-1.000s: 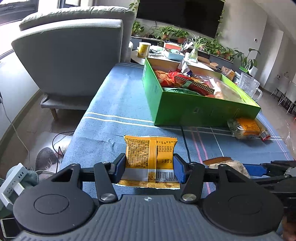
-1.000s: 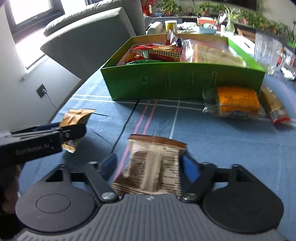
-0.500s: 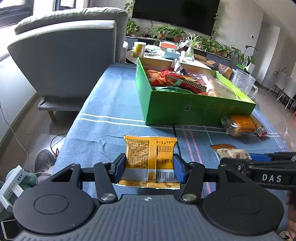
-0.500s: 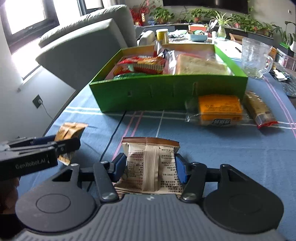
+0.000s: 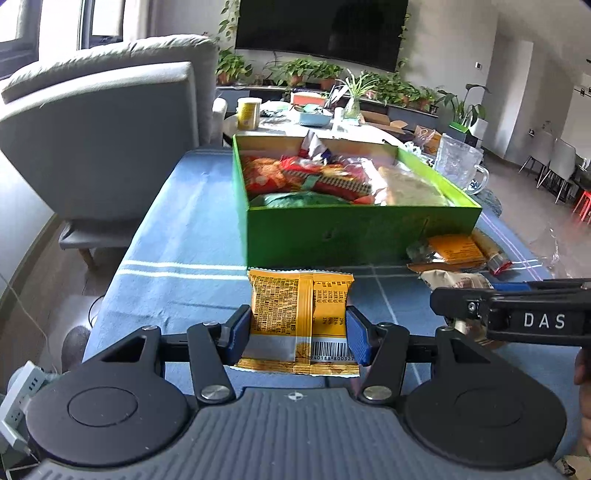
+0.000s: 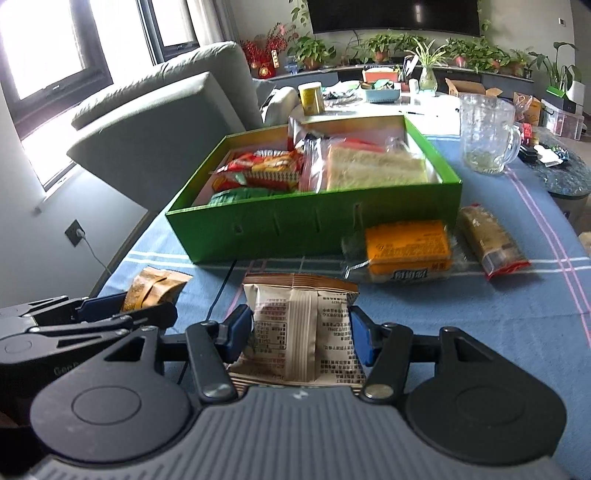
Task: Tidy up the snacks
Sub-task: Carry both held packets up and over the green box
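While the yellow packet (image 5: 300,317) is clamped by the left gripper (image 5: 299,338) and the brown packet (image 6: 301,334) by the right gripper (image 6: 301,338), both have been lifted nearer the green box (image 6: 314,225), so placing is expected next.

Home living room, grey armchair (image 5: 110,122), wall television (image 5: 321,29), potted plants (image 6: 388,44)

Both wrist views: low, close over the worktop (image 5: 184,221), tilted down along each claw, facing the green box (image 5: 351,229) and plant shelf beyond. Shared: box, each other's claw at inner edge.
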### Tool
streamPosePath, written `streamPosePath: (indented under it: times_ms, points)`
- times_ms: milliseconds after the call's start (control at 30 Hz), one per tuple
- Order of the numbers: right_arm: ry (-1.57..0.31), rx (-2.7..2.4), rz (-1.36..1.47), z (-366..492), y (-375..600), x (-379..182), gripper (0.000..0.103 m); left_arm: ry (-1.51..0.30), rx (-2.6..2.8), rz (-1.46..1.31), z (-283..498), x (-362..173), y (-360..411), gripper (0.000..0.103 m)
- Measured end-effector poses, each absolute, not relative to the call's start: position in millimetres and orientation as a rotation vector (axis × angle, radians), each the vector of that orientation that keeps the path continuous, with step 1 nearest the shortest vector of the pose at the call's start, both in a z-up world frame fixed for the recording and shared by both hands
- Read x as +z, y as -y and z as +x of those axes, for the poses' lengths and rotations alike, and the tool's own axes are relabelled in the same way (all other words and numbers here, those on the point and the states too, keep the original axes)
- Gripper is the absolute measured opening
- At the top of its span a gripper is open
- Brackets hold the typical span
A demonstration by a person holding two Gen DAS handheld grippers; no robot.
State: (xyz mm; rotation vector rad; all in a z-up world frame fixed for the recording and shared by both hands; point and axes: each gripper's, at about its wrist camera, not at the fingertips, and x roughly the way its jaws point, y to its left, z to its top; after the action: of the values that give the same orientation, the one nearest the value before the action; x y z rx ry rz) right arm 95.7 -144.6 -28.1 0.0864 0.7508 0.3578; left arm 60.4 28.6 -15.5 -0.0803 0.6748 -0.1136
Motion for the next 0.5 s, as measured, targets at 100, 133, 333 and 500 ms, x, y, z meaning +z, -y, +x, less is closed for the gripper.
streamPosePath:
  times_ms: [100,133,333,500]
  points:
    - [-0.733,0.36,0.088,98,148,-23,0.08,-0.665,-0.122,-0.068,64,-11,-24,0.051]
    - [-0.728,0.36,0.091,99,149,-22,0.08,-0.663,-0.124,-0.064,65,-11,-23,0.051]
    - [-0.72,0.361,0.11,105,157,-19,0.08,-0.659,-0.135,-0.04,73,-7,-14,0.051]
    - [-0.716,0.355,0.126,111,164,-17,0.08,-0.647,-0.146,-0.02,77,-2,-8,0.051]
